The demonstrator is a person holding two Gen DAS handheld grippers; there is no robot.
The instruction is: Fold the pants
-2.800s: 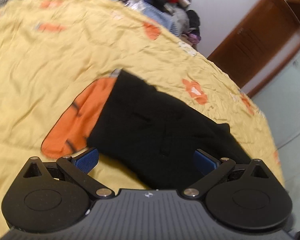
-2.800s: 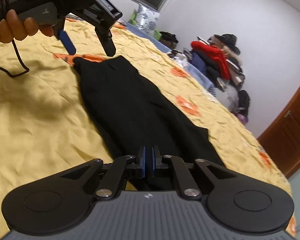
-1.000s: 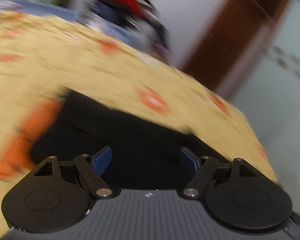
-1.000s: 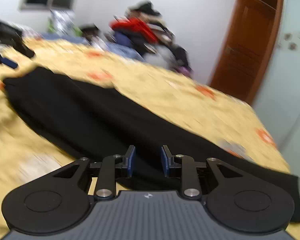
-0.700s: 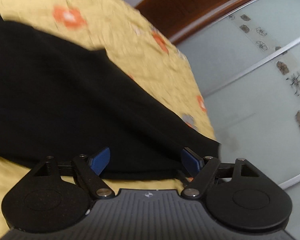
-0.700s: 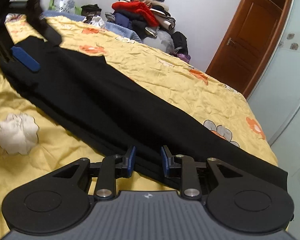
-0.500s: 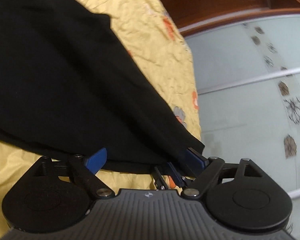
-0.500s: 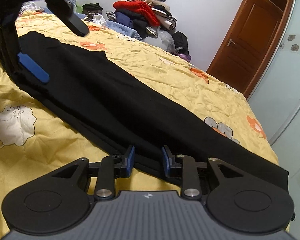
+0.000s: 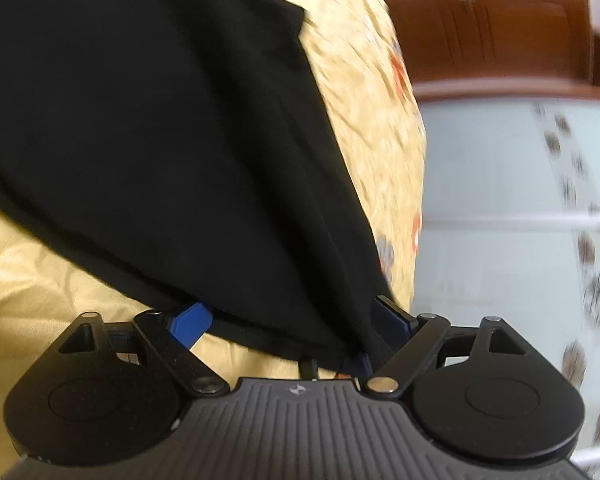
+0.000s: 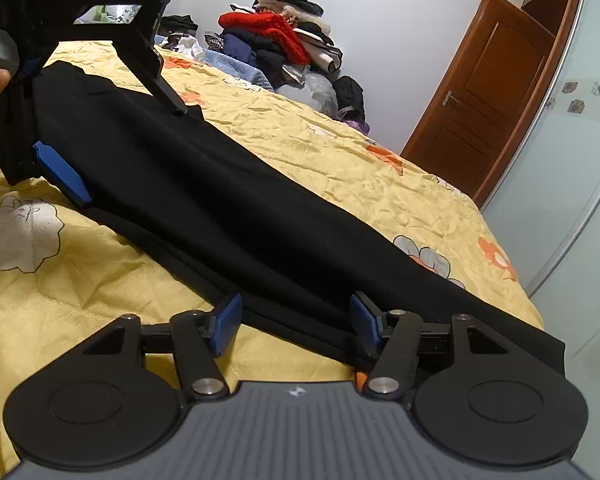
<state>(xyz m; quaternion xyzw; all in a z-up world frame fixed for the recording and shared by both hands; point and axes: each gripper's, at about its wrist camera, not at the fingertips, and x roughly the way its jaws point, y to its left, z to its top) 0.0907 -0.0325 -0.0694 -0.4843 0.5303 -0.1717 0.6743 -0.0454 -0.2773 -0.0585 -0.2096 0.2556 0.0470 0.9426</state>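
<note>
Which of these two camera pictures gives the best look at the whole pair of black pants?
The right wrist view: the pants stretch lengthwise across the yellow bedspread, visible nearly end to end. The left wrist view is blurred and shows only a close dark stretch of pants filling much of the picture.

Pants (image 10: 228,208): matt black cloth, smooth. Bedspread (image 10: 340,160): yellow cloth, creased, slight sheen. Right gripper (image 10: 296,322): matt black plastic, ribbed blue pads (image 10: 226,322), bright metal pivot pins. Door (image 10: 488,92): glossy brown wood. Wardrobe panel (image 10: 580,168): frosted glass
</note>
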